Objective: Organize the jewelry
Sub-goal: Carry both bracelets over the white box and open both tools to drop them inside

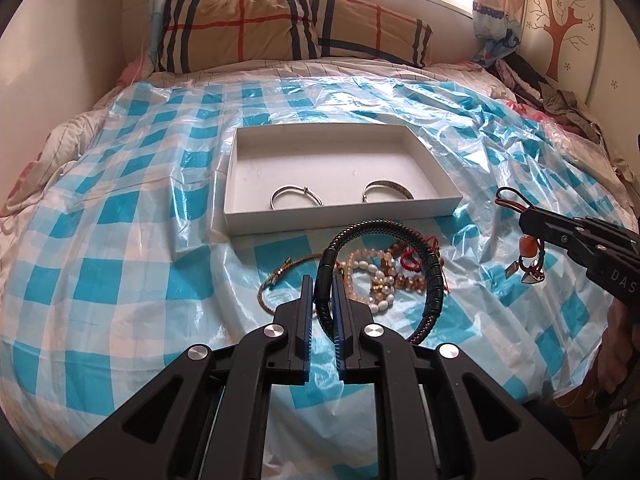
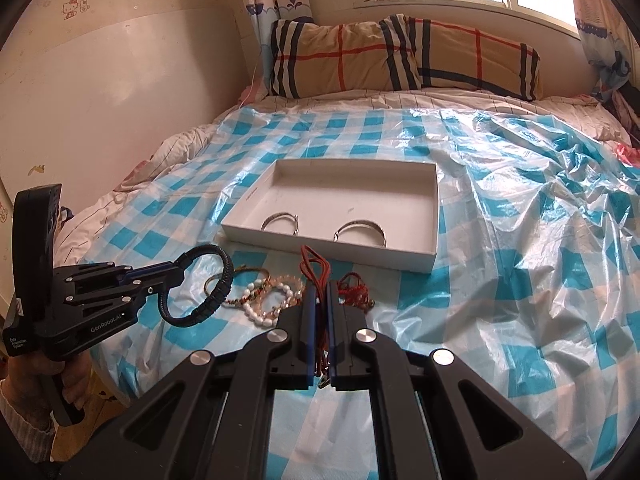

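A shallow white box (image 1: 436, 184) (image 2: 434, 216) lies on the checked plastic sheet with two silver bangles (image 1: 297, 197) (image 2: 362, 232) inside. In front of it sits a pile of bead and cord bracelets (image 1: 384, 276) (image 2: 272, 300). My left gripper (image 1: 321, 280) (image 2: 178, 276) is shut on a black braided bracelet (image 1: 434, 280) (image 2: 222, 284), lifted above the pile. My right gripper (image 2: 319, 288) (image 1: 524, 214) is shut on a red cord bracelet (image 2: 314, 264) (image 1: 506, 198) with an orange bead and charms hanging below.
A blue-and-white checked plastic sheet (image 1: 120, 240) (image 2: 520, 240) covers the bed. Plaid pillows (image 1: 288, 24) (image 2: 400, 56) lie at the head under a window. A wall runs along the left side and clothes (image 1: 560, 104) are heaped at the far right.
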`<state>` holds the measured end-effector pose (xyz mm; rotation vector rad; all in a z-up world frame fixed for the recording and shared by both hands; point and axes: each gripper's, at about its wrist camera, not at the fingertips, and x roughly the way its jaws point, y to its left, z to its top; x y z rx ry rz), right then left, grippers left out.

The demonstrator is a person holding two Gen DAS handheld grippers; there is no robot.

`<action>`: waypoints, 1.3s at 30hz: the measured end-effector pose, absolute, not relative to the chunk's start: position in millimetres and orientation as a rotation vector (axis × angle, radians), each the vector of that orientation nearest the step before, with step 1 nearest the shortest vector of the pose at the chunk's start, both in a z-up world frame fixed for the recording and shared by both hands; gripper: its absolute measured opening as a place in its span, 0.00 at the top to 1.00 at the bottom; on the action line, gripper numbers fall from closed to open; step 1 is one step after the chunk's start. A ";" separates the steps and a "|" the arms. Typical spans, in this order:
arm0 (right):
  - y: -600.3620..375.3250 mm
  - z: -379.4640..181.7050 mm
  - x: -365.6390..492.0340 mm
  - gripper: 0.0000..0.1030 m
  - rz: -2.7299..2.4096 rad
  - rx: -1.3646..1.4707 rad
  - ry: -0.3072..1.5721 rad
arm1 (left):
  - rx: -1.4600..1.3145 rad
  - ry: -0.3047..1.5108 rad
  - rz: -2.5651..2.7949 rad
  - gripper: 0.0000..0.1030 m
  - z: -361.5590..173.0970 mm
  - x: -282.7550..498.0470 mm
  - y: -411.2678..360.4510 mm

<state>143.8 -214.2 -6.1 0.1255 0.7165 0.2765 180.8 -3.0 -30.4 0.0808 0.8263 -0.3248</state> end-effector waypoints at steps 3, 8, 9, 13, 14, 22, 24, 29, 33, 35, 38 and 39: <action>-214.5 -4.9 152.6 0.95 0.272 0.130 0.704 | 0.073 0.817 -0.324 0.92 -27.5 190.3 -5.7; -215.9 -6.6 170.3 0.95 0.267 0.131 0.693 | 0.061 0.807 -0.317 0.92 -25.6 210.7 -11.1; -216.4 -7.1 174.4 0.95 0.265 0.130 0.690 | 0.059 0.807 -0.316 0.92 -25.8 215.4 -12.5; -218.2 -9.2 190.0 0.95 0.258 0.127 0.681 | 0.057 0.808 -0.315 0.92 -28.3 232.9 -18.0; -218.7 -9.8 194.0 0.95 0.257 0.126 0.679 | 0.057 0.809 -0.315 0.92 -29.2 235.8 -19.7; -220.6 -17.3 231.8 0.95 0.250 0.110 0.664 | 0.055 0.818 -0.308 0.92 -39.8 271.4 -31.5; -220.9 -20.3 241.3 0.95 0.250 0.109 0.658 | 0.055 0.819 -0.304 0.92 -43.1 280.8 -34.6; -221.5 -30.2 265.6 0.95 0.241 0.105 0.648 | 0.055 0.816 -0.296 0.92 -50.9 304.3 -43.9; -219.4 -43.9 284.7 0.94 0.239 0.089 0.667 | 0.045 0.830 -0.276 0.92 -60.9 325.8 -48.3; -218.4 -52.2 291.4 0.89 0.236 0.086 0.697 | 0.046 0.853 -0.262 0.91 -69.1 336.4 -49.5; -222.9 -55.3 283.8 0.75 0.233 0.107 0.704 | 0.047 0.870 -0.255 0.90 -75.3 340.9 -47.0; -224.3 -54.5 278.4 0.72 0.230 0.105 0.701 | 0.044 0.870 -0.256 0.89 -75.2 339.3 -44.4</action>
